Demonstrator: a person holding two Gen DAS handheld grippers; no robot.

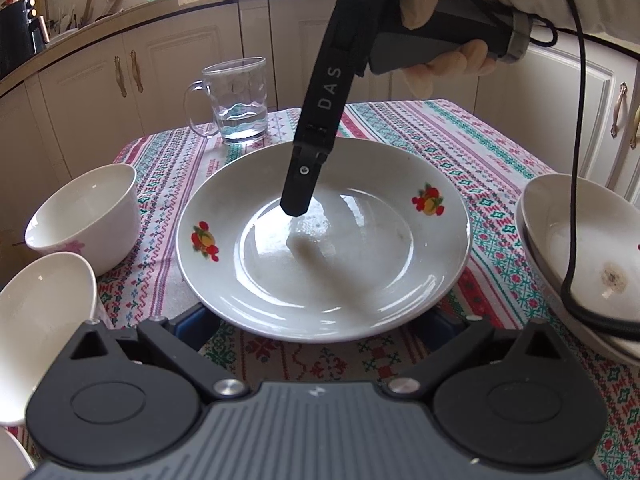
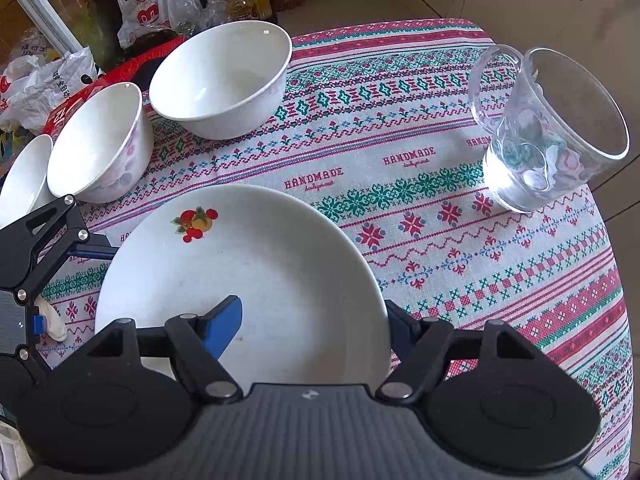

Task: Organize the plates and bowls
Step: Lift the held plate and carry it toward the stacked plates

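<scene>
Right claw (image 2: 314, 310) straddles the rim of the fruit-print plate (image 2: 248, 248): blue pad inside the well, other finger outside. Can't tell if it's actually pinching. Left claw (image 1: 316, 320) is released, spread wide at the near rim. Plate lies flat mid-counter (image 2: 440, 200), bowls (image 2: 218, 80) near. Suggest confirming a firm pinch before the lift, keeping it level, steering clear of the glass mug (image 2: 552, 128).

Our right gripper (image 1: 295, 210) is black with white "DAS" lettering above the plate (image 1: 436, 248). We wear pale gloves (image 1: 444, 62). A black cable (image 1: 578, 128) trails from its grey handle.
</scene>
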